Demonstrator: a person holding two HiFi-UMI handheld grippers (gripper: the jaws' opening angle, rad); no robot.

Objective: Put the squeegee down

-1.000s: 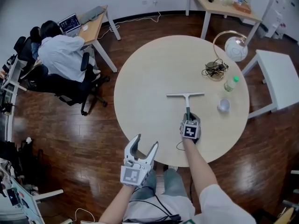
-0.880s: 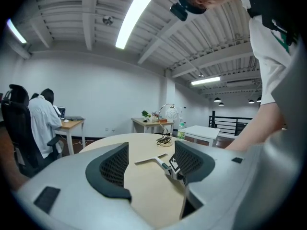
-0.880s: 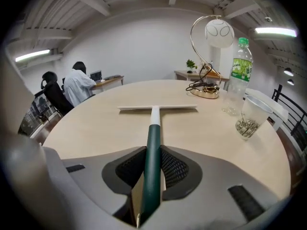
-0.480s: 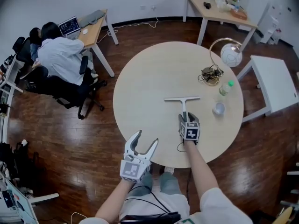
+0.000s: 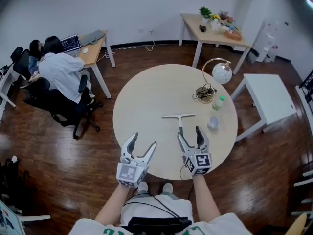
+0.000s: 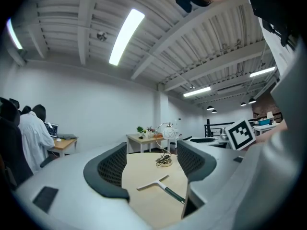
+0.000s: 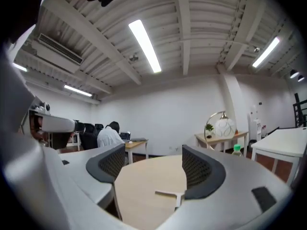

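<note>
The squeegee (image 5: 179, 119) lies flat on the round wooden table (image 5: 146, 97), white blade away from me and dark handle pointing towards me. My right gripper (image 5: 190, 134) hangs above the handle end, clear of it, its jaws opening wide with nothing between them. In the right gripper view the squeegee (image 7: 169, 194) lies on the tabletop below the open jaws (image 7: 149, 171). My left gripper (image 5: 143, 142) is open and empty over the table's near edge, to the left. The left gripper view shows the squeegee (image 6: 156, 183) ahead on the table.
A globe lamp (image 5: 221, 72), a tangle of cables (image 5: 204, 93), a green-capped bottle (image 5: 218, 102) and a small cup (image 5: 212, 123) stand at the table's right. A person (image 5: 61, 67) sits at a desk far left. A white side table (image 5: 268, 99) stands right.
My right gripper has let go of the squeegee handle, opened its jaws and lifted off the table. The squeegee stays lying on the table. The left gripper has risen a little.
</note>
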